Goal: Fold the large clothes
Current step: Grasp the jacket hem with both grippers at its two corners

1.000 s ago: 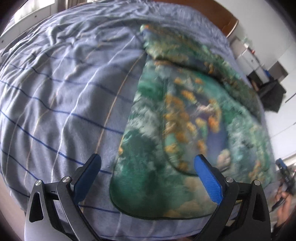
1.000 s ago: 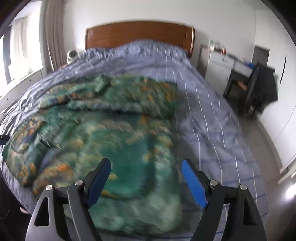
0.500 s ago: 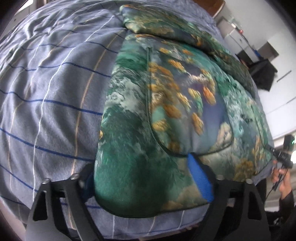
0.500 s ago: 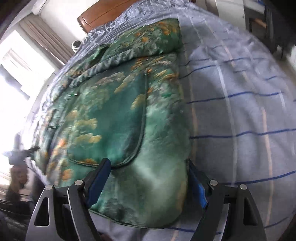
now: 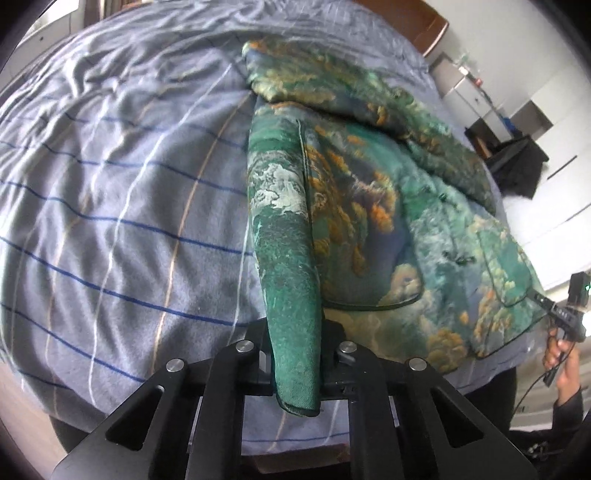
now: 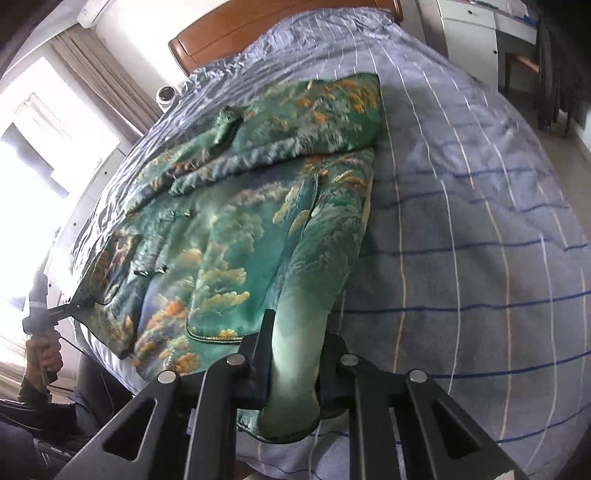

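Since fold needed both hem corners, left gripper (image 5: 295, 363) clamped left corner of green brocade jacket (image 5: 369, 206), spread on striped duvet (image 5: 110, 206). Right view: right gripper (image 6: 295, 369) jaws closing, pinching opposite corner, ready for lift.

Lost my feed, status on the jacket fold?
Left gripper clamped on jacket hem corner; right gripper closing on the other corner. Jacket flat on bed. Nothing in the way.

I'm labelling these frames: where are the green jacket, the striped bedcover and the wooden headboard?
green jacket (image 5: 369, 206), left wrist view, patterned front.
striped bedcover (image 5: 129, 206), left wrist view, bare area.
wooden headboard (image 6: 258, 29), right wrist view, top panel.
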